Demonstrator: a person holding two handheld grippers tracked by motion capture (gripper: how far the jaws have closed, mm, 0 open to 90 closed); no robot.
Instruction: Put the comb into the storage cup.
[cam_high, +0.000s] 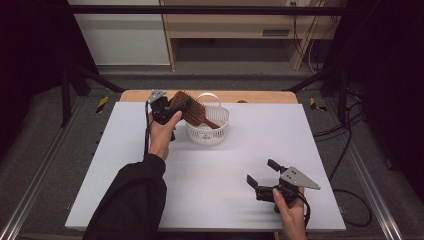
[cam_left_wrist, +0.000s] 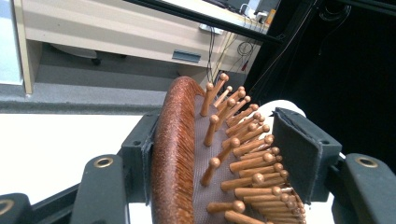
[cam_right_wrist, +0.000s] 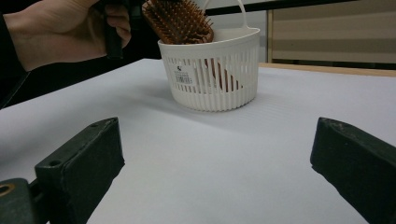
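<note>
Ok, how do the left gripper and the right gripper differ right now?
The left gripper is raised by the white basket at the far side of the table; the right gripper sits low near the table's near edge. The left gripper is shut on the wooden hairbrush, its handle down in the basket; the right gripper is open and holds nothing. Both are black, two-jawed and hand-held.

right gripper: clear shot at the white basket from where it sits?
Probably yes. The right gripper is open, holding nothing, and only bare white table lies between it and the basket; the left gripper holds the hairbrush at the rim.
</note>
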